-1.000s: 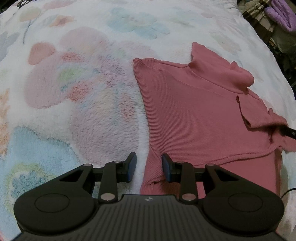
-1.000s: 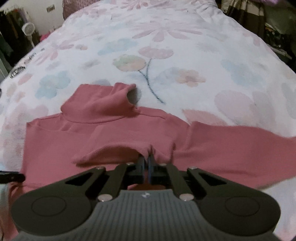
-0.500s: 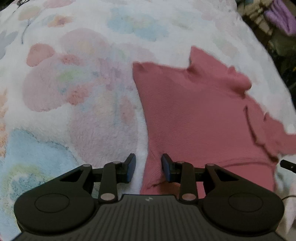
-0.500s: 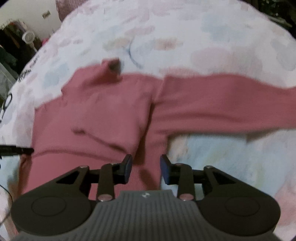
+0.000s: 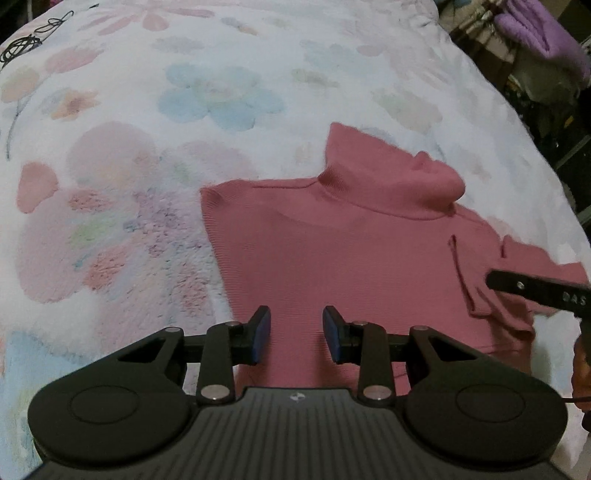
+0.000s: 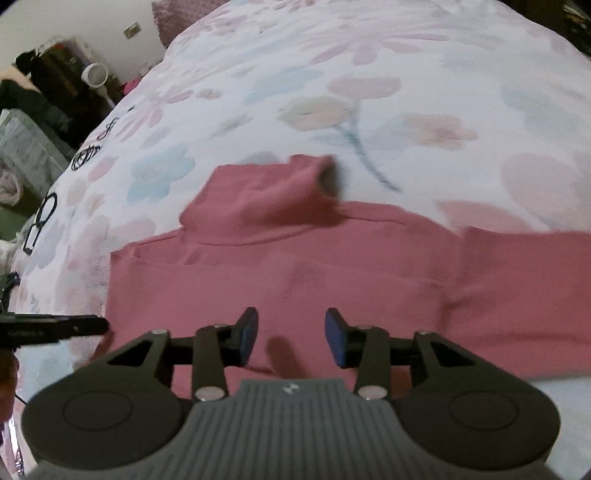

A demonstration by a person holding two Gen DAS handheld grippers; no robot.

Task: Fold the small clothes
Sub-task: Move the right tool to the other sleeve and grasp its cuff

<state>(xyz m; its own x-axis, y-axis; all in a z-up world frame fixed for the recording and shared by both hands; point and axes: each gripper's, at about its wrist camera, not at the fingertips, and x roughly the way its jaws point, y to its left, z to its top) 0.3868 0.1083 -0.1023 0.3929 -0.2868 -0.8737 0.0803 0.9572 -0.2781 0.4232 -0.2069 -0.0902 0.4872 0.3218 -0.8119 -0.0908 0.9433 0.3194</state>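
My left claw hangs over the pink turtleneck sweater with its blue pads apart and nothing pinched between them; the ribbed cloth lies beneath the gap, just inside the sweater's left edge. My right claw is opening at this moment, its pads apart over the sweater's body with no cloth caught between them, and a dark shadow falls on the knit below the gap. The sweater lies spread flat on the bed, on a fluffy white blanket printed with pale pink and blue flowers, its rolled collar pointing away from both claws. From the left wrist I see the sweater's left side ending in a clean edge against the blanket, a sleeve part folded across the chest towards the right, and a black finger of the other claw reaching in over that fold. The right wrist shows what the left cannot: the sweater's other sleeve stretched out flat to the right beyond the body, the open mouth of the collar, and a black finger of the left claw entering by the sweater's left edge. Beyond the collar, far left, it also shows a small white fan and dark clutter off the bed; the left view instead shows purple cloth past the bed's upper right corner.
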